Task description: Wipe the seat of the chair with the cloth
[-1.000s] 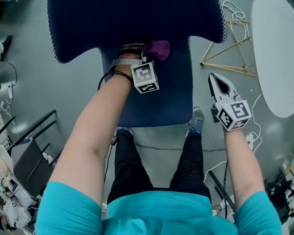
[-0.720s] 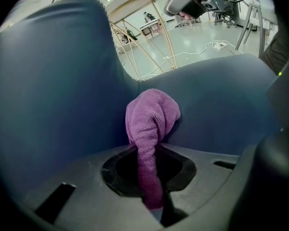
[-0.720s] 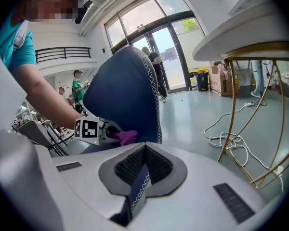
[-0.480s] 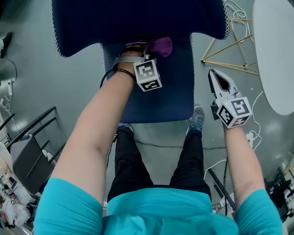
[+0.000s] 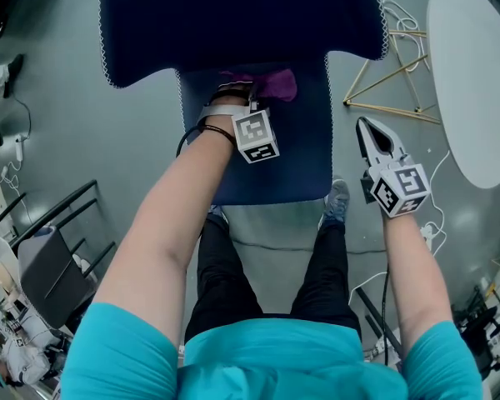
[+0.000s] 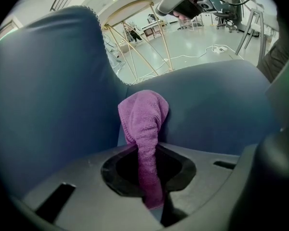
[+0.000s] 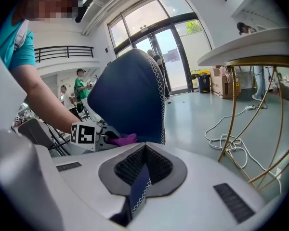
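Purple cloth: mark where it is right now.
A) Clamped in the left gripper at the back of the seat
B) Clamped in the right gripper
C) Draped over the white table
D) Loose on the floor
A: the left gripper view shows the purple cloth pinched between the fingers of the left gripper, its bunched end against the blue chair where seat meets backrest.

The head view is dim and bluish. The chair (image 5: 233,15) is nearly black, and the grey floor (image 5: 58,123) has a soft sheen. Both gripper views bend strongly and darken to black at the corners. In the left one the cloth (image 6: 142,124) is sharp under even light. In the right one daylight from tall far windows (image 7: 154,23) glares white.
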Demonstrator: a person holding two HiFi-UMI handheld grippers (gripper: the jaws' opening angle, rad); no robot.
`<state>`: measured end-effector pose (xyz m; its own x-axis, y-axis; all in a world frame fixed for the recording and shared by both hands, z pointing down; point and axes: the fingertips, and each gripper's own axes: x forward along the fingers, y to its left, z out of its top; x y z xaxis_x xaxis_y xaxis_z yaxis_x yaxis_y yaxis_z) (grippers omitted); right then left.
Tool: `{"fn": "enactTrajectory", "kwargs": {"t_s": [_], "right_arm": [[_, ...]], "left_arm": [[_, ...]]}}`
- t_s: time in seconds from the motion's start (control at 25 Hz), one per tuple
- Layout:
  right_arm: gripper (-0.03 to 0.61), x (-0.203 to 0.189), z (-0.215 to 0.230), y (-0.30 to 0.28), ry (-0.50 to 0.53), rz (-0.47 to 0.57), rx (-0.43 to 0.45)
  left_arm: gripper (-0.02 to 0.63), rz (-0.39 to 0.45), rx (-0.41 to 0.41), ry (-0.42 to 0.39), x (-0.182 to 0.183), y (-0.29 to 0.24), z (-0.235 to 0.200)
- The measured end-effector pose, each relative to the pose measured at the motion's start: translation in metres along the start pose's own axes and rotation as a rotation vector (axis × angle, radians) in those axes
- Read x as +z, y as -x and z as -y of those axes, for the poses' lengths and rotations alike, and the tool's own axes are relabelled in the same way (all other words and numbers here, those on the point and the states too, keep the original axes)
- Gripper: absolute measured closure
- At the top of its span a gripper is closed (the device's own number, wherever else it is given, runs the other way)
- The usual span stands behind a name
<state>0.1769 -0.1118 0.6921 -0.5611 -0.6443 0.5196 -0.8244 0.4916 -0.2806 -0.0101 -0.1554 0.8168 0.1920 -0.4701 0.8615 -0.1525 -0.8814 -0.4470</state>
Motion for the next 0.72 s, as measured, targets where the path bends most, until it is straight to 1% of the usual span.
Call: {"fn": "enactTrajectory", "kwargs": {"t_s": [0.2, 0.32, 0.72], "right_arm": [[0.588, -0.004, -0.004, 0.008, -0.003, 0.009, -0.009], [0.588, -0.008, -0.006, 0.013, -0.006, 0.011, -0.013], [0.588, -0.015, -0.015, 0.027, -0.01, 0.015, -0.021]], "left_arm": [[0.563, 0.014, -0.03, 0.018, -0.001, 0.002, 0.025], [0.563, 0.016, -0.024, 0.01, 0.001, 0.013, 0.027], [0.563, 0.013, -0.041, 0.005, 0.001, 0.029, 0.058]]}}
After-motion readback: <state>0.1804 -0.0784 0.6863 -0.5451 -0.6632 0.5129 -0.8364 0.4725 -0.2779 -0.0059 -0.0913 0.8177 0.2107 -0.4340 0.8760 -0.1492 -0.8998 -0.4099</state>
